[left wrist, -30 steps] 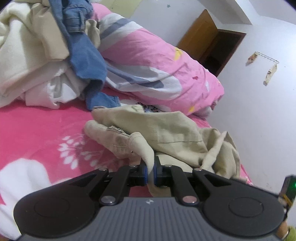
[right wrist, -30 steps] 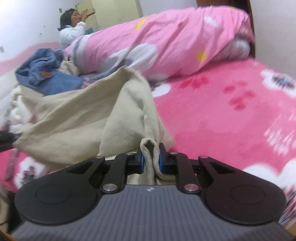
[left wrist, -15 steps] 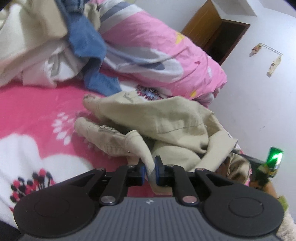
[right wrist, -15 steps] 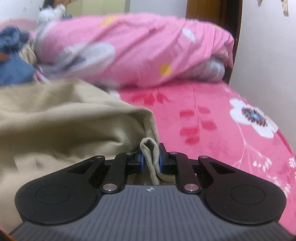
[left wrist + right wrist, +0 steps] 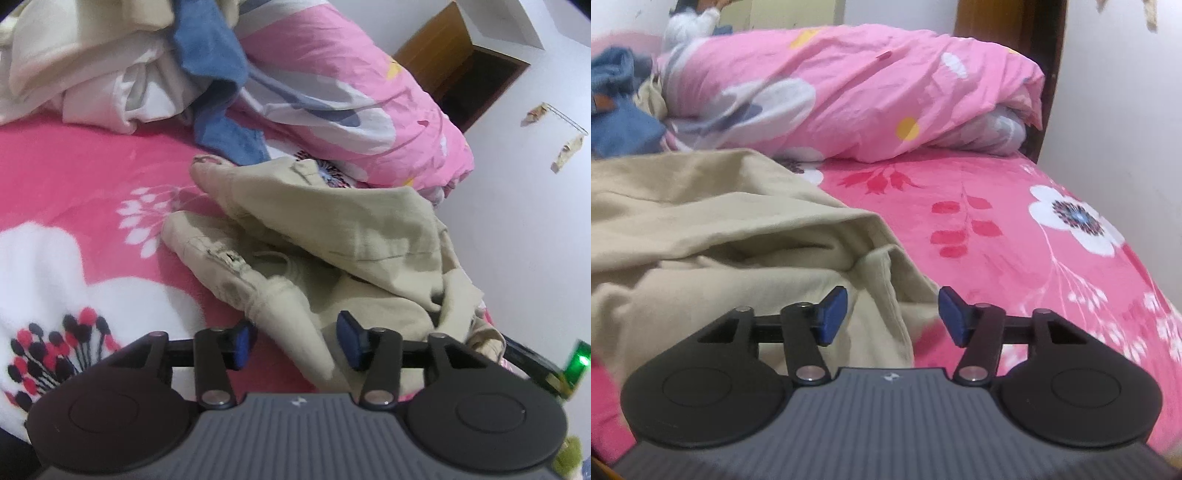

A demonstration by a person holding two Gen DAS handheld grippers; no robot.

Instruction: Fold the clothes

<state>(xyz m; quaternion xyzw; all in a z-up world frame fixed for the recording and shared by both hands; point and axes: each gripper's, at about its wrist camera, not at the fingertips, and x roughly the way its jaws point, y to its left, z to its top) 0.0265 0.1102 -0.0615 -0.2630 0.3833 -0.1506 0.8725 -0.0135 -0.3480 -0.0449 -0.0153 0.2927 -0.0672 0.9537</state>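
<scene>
Bedding and laundry, both grippers spread apart over one beige garment.

Pink floral bedsheet (image 5: 74,177) fills the lower frames; rolled pink duvet (image 5: 849,92) across the top; cream and blue clothes heap (image 5: 110,66) upper left of the left view. Beige garment (image 5: 332,229), crumpled, lies centre of the left view, left half of the right view. Left gripper (image 5: 295,339): blue pads apart, a fold between them unclamped. Right gripper (image 5: 892,314): apart, cloth edge between the pads.
</scene>
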